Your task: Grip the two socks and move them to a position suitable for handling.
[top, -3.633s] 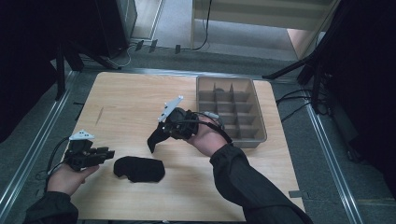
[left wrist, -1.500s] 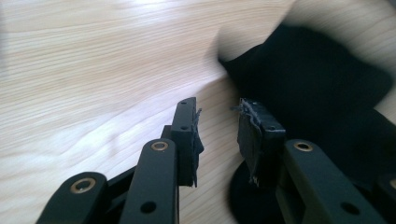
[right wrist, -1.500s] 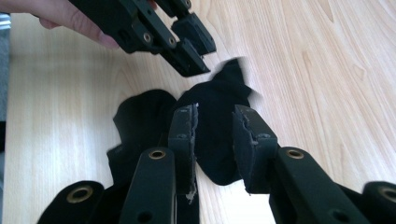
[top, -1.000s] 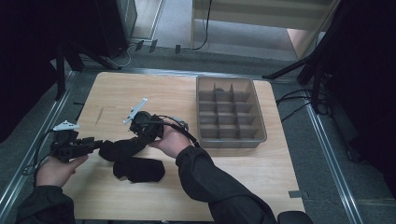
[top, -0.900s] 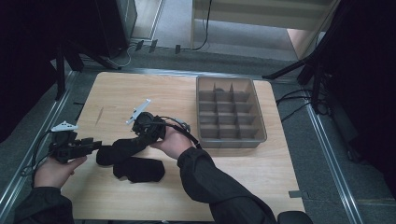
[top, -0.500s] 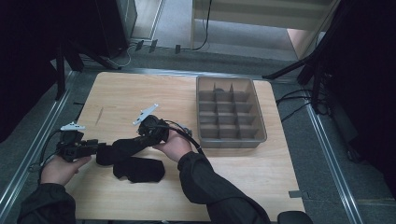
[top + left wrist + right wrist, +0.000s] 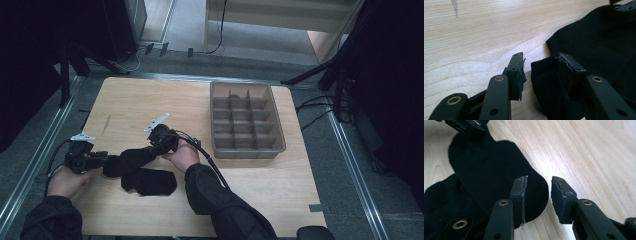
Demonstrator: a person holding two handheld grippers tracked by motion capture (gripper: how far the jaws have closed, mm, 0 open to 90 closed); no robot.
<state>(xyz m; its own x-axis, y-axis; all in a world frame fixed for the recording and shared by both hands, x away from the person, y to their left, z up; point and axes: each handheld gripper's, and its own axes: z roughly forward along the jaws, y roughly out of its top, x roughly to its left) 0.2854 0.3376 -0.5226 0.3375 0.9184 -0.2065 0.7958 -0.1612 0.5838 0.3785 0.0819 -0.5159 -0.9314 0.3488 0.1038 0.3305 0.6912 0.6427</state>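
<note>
**While one black sock is stretched between both tools, its mate lies just beside it**

As the upper sock [image 7: 127, 160] lies at about 8 o'clock on the surface [image 7: 250, 190], it is spanned from the left gripper [image 7: 104, 163] at its 9 o'clock end to the right gripper [image 7: 146, 151] at its 2 o'clock end. The second sock [image 7: 149, 181] is seen touching it at 5 o'clock, and the compartment tray [image 7: 280, 131] stands well apart at 2 o'clock.

In the left gripper view the jaws are held apart, with the sock's edge draped over one jaw and bare wood in the gap; whether it is hooked there cannot be told. The right gripper's jaws have just been opening: they are seen apart, the rounded end of the sock lying under one jaw and not pressed.

The step is judged to be laying this sock down straight. It would be done well if the fabric were kept lightly taut until it rests flat, the right jaws were lifted clear without snagging, and the length were lined up with the second sock before the left end is freed.
</note>
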